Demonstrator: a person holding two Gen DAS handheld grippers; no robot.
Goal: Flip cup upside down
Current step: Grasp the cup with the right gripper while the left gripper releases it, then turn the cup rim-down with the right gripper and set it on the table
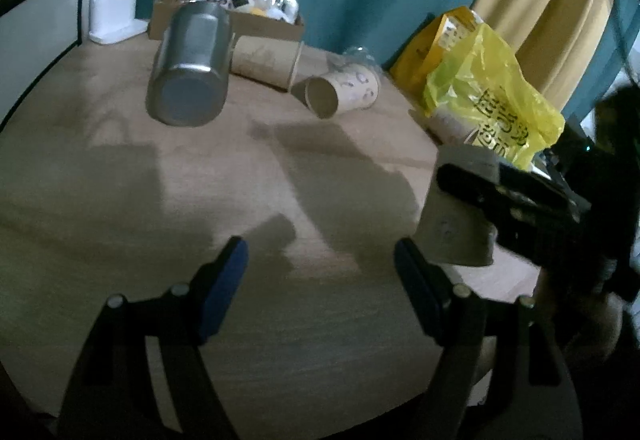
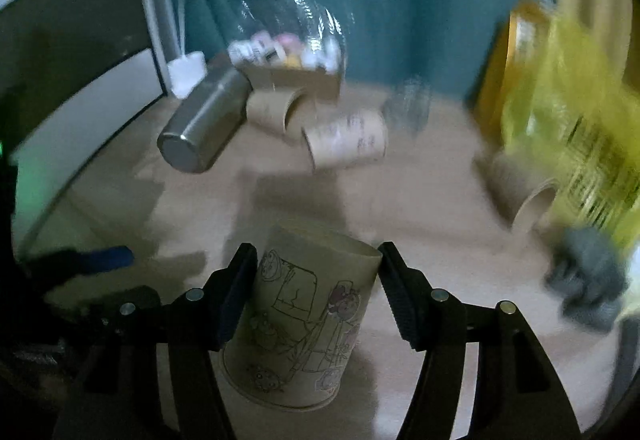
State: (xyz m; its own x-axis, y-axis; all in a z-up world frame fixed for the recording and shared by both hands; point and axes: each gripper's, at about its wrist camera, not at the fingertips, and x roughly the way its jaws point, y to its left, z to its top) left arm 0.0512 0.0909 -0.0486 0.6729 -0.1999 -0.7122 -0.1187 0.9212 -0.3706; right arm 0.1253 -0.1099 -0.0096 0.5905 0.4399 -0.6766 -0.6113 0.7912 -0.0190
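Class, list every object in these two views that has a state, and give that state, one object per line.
Cartoon-printed paper cup: upside down, between the right gripper's fingers.
Right gripper: closed around that cup.
Left gripper: open, empty.
Steel cylindrical flask: lying on its side.
Plain brown paper cup: lying on its side.
Printed paper cup near the back: lying on its side, mouth toward the camera.
Yellow plastic bag: crumpled.

The cup (image 2: 304,316) in front of me is tan paper with cartoon line drawings in pink and green. It sits between my right claw's (image 2: 316,290) fingers, wide rim low and near me, narrower base tilted up and away, over the desk (image 2: 420,208).
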